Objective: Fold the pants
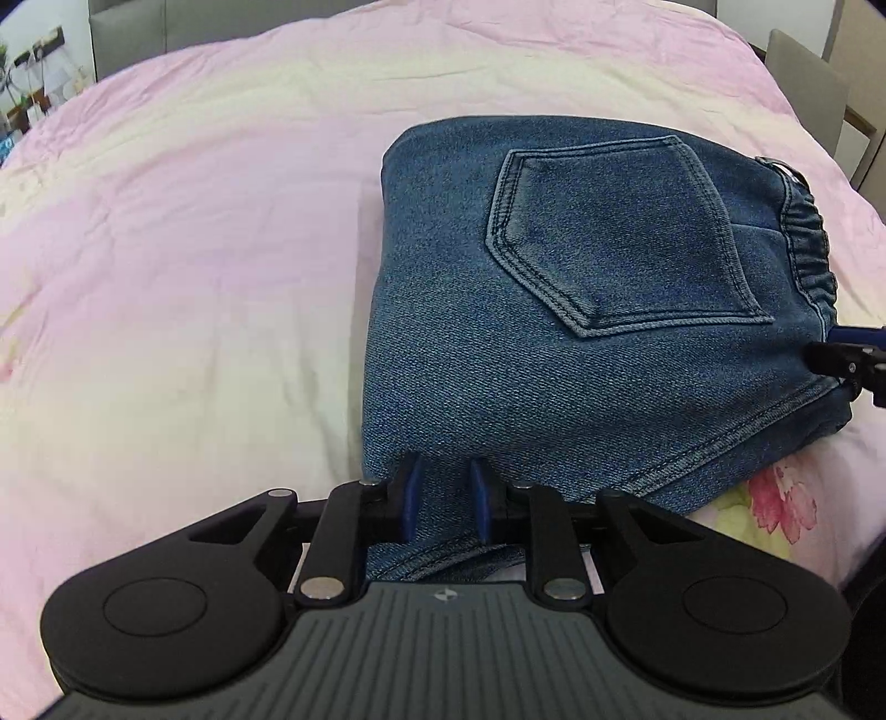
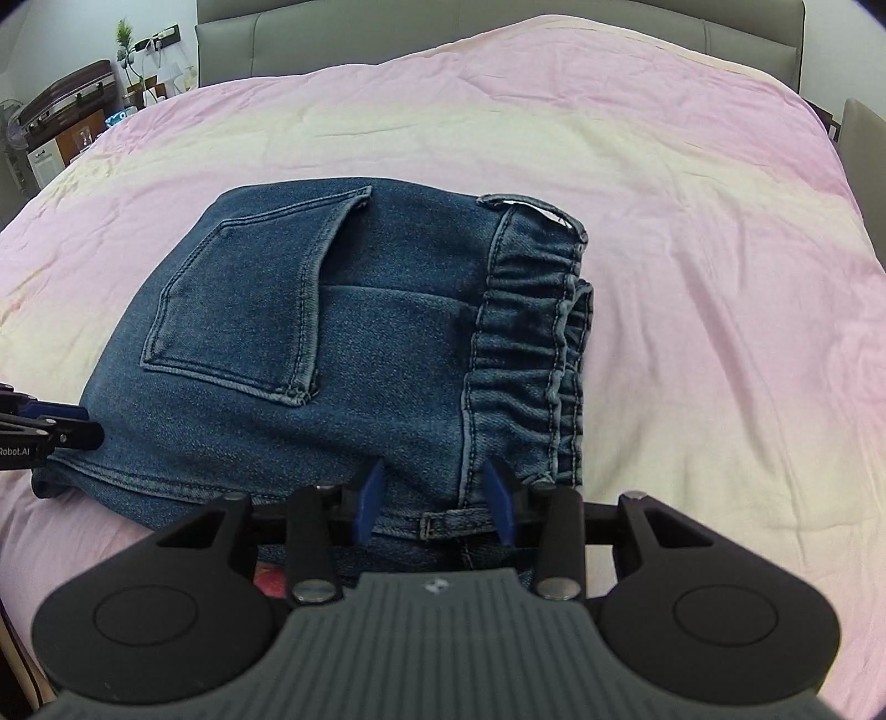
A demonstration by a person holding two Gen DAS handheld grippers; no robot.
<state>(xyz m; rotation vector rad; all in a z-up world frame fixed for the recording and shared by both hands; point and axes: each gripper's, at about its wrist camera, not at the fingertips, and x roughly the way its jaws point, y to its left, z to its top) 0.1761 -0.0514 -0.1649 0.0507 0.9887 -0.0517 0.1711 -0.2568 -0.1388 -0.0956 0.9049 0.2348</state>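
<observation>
Blue denim pants (image 1: 581, 343) lie folded into a compact stack on the bed, back pocket (image 1: 614, 232) on top and elastic waistband (image 2: 526, 343) at the right end. My left gripper (image 1: 446, 473) bites the near left edge of the stack, with denim bunched between its blue fingers (image 1: 410, 490). At the near edge by the waistband, my right gripper (image 2: 437, 479) is shut on the pants (image 2: 332, 360), its blue pads pressing the layers. Each gripper also shows at the edge of the other view: the left gripper (image 2: 52, 429), the right gripper (image 1: 847, 357).
The pink and cream bedspread (image 1: 194, 249) has a flower print (image 1: 781, 498) near the front edge. A grey headboard (image 2: 498, 33) runs along the back. A cluttered side table (image 2: 66, 122) stands at the far left, and a grey chair (image 1: 803, 72) at the far right.
</observation>
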